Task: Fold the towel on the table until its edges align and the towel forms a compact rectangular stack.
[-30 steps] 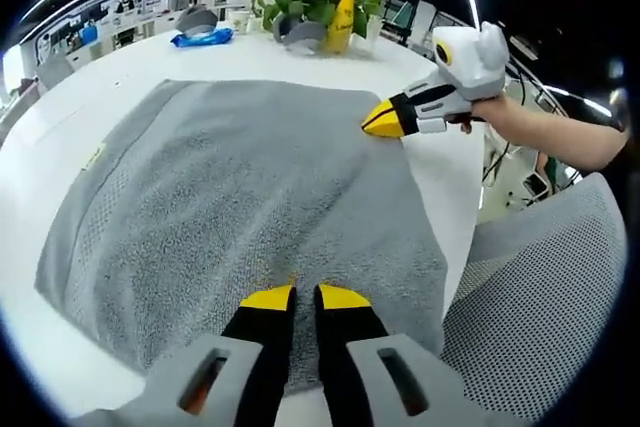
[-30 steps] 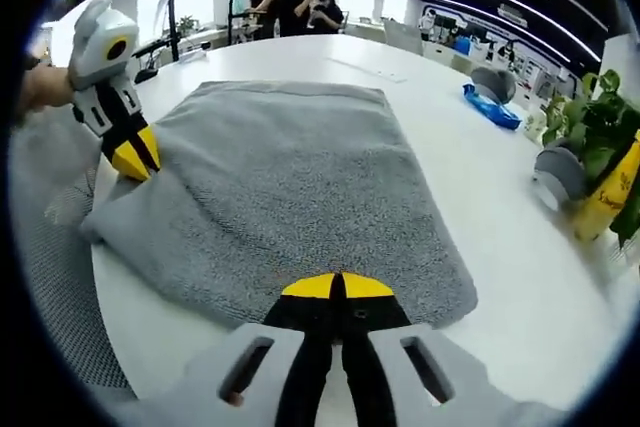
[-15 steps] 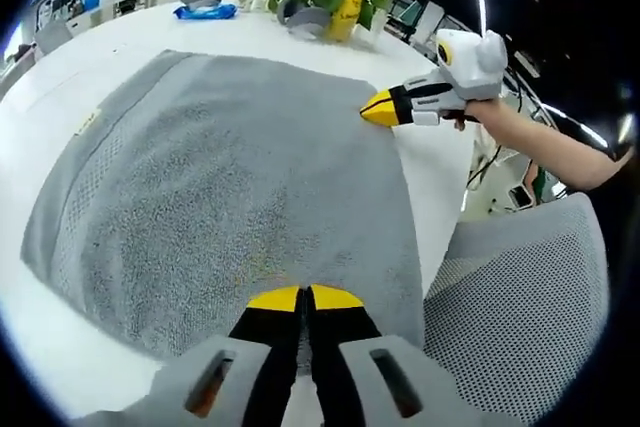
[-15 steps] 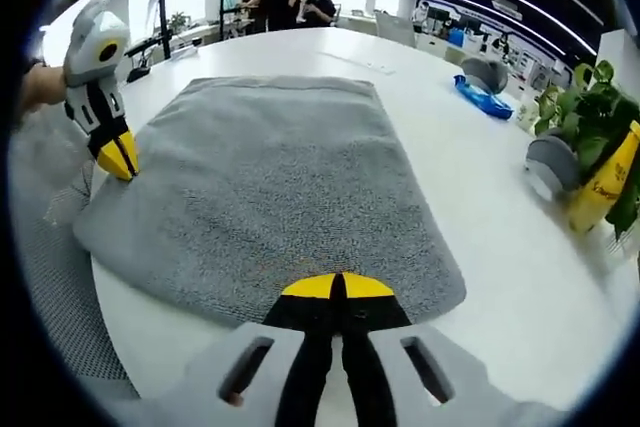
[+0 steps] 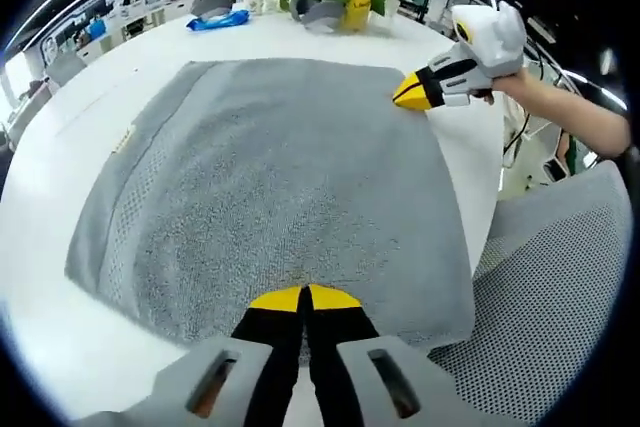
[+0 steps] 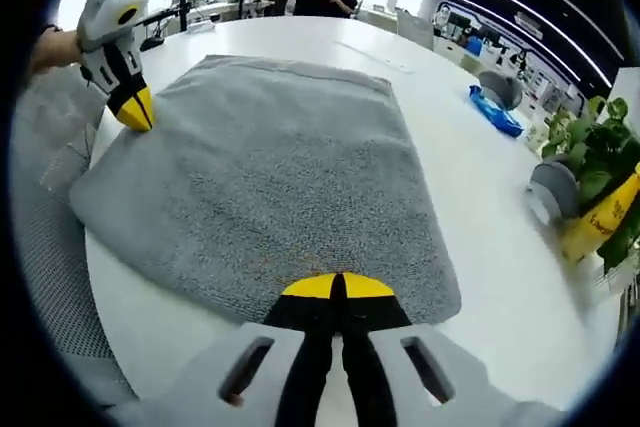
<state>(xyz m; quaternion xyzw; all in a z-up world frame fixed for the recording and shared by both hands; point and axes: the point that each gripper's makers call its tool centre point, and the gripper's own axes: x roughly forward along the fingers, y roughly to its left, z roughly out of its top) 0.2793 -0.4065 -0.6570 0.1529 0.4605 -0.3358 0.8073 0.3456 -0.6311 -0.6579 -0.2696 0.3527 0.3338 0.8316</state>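
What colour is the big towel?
Grey towel, clearest in the left gripper view.

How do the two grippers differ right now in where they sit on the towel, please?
The left gripper sits on one near corner of the towel, beside the mesh chair; the right gripper sits on the other near corner, on the side of the plant. Both have their jaws closed, with yellow tips at the towel's near edge; whether cloth is pinched is unclear.
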